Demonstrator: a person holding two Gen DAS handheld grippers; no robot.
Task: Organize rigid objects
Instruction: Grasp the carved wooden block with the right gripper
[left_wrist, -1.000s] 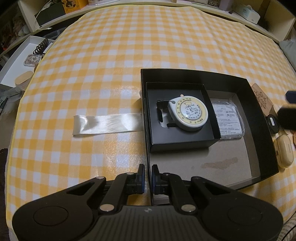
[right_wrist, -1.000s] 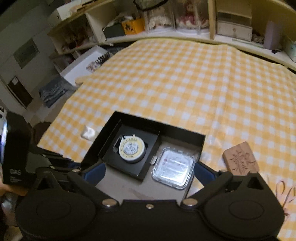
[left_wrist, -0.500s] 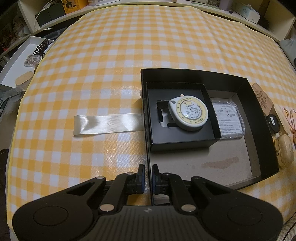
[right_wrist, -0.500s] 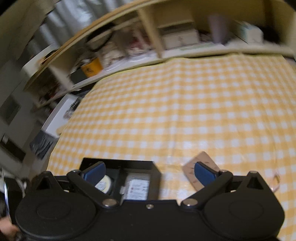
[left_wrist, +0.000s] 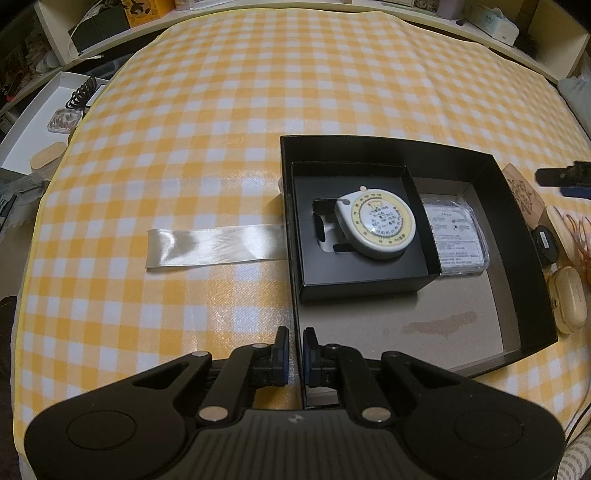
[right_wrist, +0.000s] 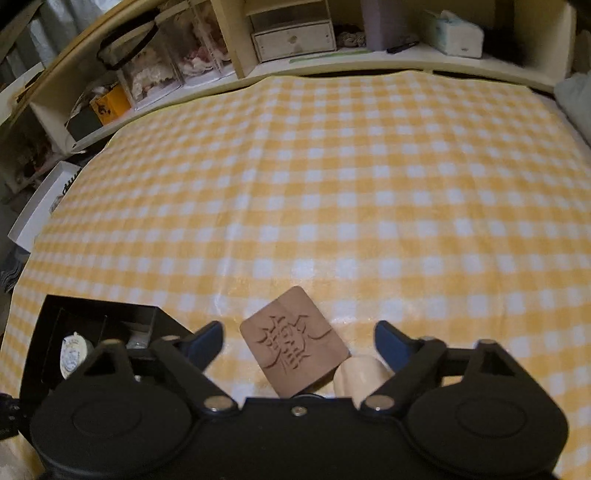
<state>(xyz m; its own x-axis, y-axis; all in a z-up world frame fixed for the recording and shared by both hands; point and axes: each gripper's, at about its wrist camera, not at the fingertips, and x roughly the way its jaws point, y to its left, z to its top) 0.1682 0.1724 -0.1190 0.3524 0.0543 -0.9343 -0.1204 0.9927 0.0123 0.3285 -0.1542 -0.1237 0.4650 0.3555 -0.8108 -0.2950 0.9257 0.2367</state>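
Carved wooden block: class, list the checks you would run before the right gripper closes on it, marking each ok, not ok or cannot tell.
1. Right gripper open wide: ok.
2. Wooden block between the fingers: ok.
3. Block clear of neighbours: not ok; the cream case sits against its near corner.
4. Fingers low enough to grip: cannot tell.
5. Left gripper steadying the black box: ok, shut on its near wall.
6. Free floor in the box: ok.

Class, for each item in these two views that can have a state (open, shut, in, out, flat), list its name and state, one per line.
Black box: open, no lid.
Tape measure: inside the small tray.
Carved wooden block: flat on cloth, outside the box.
Ribbon: lying flat.
Left gripper: jaws shut on box wall.
Right gripper: jaws open.
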